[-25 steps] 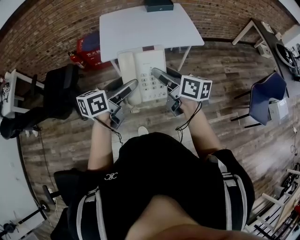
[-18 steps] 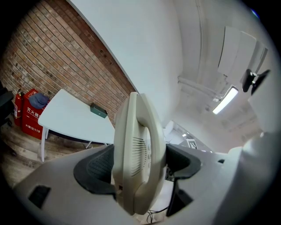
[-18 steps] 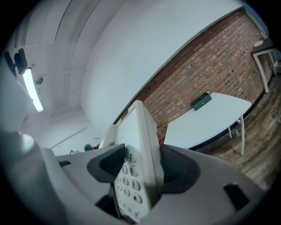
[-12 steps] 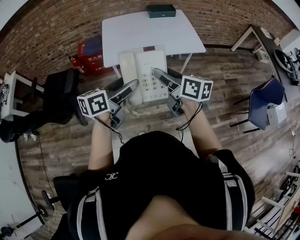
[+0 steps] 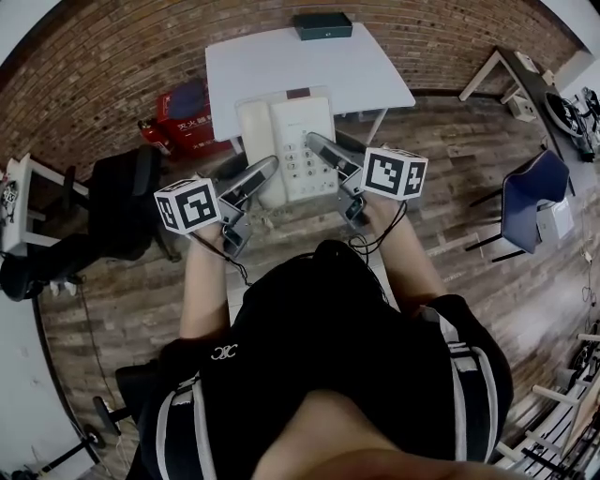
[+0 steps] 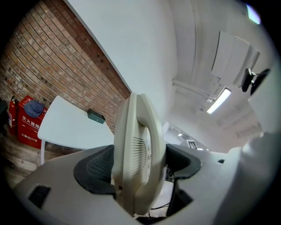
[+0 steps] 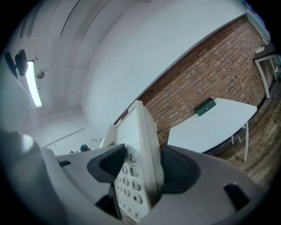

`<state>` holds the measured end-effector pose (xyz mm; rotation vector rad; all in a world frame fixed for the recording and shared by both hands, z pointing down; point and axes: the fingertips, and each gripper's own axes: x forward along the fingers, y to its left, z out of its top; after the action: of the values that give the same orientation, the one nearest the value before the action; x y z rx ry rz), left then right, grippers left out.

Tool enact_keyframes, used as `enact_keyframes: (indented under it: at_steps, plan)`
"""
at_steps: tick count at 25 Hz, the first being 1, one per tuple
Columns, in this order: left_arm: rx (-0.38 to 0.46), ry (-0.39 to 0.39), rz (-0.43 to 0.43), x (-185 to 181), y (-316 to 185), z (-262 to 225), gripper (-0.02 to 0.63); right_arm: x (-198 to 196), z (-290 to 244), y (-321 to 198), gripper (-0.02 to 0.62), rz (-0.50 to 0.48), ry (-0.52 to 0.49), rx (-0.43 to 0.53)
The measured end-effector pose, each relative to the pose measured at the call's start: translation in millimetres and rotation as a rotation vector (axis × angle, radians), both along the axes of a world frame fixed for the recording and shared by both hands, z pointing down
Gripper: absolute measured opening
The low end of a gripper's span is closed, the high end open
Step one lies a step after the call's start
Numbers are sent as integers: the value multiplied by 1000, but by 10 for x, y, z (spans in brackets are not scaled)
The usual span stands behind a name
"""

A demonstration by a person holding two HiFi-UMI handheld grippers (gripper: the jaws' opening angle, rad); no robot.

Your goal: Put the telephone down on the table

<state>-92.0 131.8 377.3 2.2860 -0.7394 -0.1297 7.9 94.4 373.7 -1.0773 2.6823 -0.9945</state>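
Two grippers: the left gripper [image 5: 257, 175] and the right gripper [image 5: 321, 150] each clamp one side of the telephone [image 5: 289, 148], which hangs between them.
Telephone look: a cream-white desk set. The handset [image 5: 253, 141] lies in its cradle along the left side. The keypad [image 5: 305, 169] sits on the lower right of the face, and a dark strip runs along the far edge.
Telephone place: it is held in the air, clear of any surface. In the head view it covers the near edge of the white table [image 5: 281, 66] and the wooden floor [image 5: 441, 141] before it.
Left jaws: the dark pads press on the handset side, with the ribbed earpiece between them, so the grip is narrow and full.
Right jaws: one pad lies on the face beside keys 3 and 6 and the other on the back, pinching the keypad edge.
Arm pose: both bare forearms reach forward from the black-clad torso and converge slightly toward the telephone. The left marker cube [image 5: 187, 206] sits lower and nearer the body than the right marker cube [image 5: 394, 174].
Gripper tilt: both gripper views look upward past the telephone to a white ceiling and a brick wall.
Surroundings: a dark green box [image 5: 322, 24] rests at the table's far edge, a red case [image 5: 183, 108] stands on the floor left of the table, and a blue chair [image 5: 528, 192] stands well off to the right.
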Motion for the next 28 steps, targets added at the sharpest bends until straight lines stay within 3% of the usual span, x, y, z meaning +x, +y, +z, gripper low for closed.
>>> enact_keyframes:
  at_steps: [12,22,28]
  plan:
    - [7,-19,-3,-22,-214,122,370,-25,130,-221,233,-13,-16,3]
    - [-27,-42,4,-3,-1081,291,370,-16,343,-1089,233,-10,-37,-32]
    - [-74,-47,-13,-33,-1853,401,370,-42,454,-1874,233,-28,-37,-76]
